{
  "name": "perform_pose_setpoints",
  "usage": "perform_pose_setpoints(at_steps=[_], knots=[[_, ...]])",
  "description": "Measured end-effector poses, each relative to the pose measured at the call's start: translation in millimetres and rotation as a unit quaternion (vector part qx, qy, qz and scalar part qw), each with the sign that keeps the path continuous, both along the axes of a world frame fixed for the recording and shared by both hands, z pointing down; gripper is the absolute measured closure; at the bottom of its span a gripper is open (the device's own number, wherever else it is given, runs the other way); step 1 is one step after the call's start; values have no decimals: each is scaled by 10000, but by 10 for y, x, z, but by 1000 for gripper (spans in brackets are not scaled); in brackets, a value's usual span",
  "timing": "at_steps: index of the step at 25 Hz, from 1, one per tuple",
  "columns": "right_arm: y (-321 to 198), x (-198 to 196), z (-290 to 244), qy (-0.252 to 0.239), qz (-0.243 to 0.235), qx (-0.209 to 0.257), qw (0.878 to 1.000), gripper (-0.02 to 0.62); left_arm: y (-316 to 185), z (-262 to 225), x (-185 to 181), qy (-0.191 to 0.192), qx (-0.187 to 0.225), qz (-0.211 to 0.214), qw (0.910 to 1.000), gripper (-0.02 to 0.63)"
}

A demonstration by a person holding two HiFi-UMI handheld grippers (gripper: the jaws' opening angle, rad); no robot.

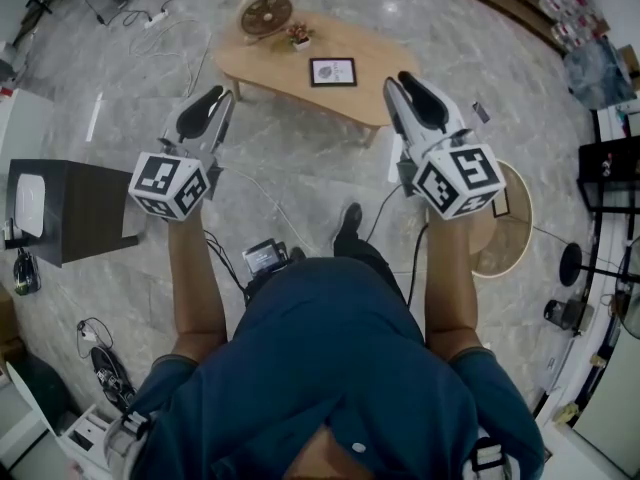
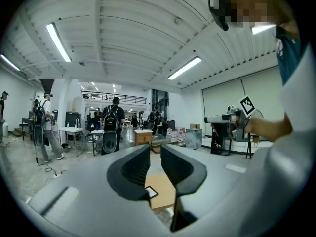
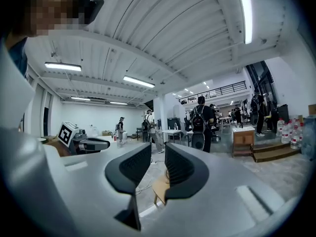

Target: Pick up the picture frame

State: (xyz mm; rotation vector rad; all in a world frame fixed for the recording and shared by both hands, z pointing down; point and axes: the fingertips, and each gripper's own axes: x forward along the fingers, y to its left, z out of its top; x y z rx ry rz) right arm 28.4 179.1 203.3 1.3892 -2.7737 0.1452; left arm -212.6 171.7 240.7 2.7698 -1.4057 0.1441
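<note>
Grey marbled floor [image 1: 300, 178] filled most of the head view, and a low wooden table [image 1: 375, 63] stood on it toward twelve o'clock, well ahead of the standing person. Both arms were held out level. The left gripper [image 1: 212, 101] sat at about ten o'clock and the right gripper [image 1: 405, 86] at about two o'clock, both in the air short of the table.

In the left gripper view, the left gripper [image 2: 155, 154] had its jaws a narrow gap apart with nothing between them, and the right gripper [image 3: 158, 149] showed the same in its own view.

The picture frame [image 1: 332, 72] lay flat near the middle of the tabletop, at twelve o'clock between the two grippers and well apart from both. Through the left jaws it appeared low down [image 2: 150, 192], on the table's near part. A round slatted disc [image 1: 266, 14] and a small potted plant [image 1: 299, 36] sat beyond it at about eleven o'clock.

This looked like the approach, with no grasp begun. The next move would probably call for stepping closer, lowering one gripper, widening its jaws and closing on an edge of the frame.
</note>
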Motion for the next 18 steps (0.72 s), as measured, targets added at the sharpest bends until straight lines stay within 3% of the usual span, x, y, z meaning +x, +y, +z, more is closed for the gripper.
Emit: perform_pose_setpoints(at_steps=[18], knots=[[-1533,812,211,-278,-792,-234,9962,525,-1155,16,824,-309,-177,-756,9965,540]])
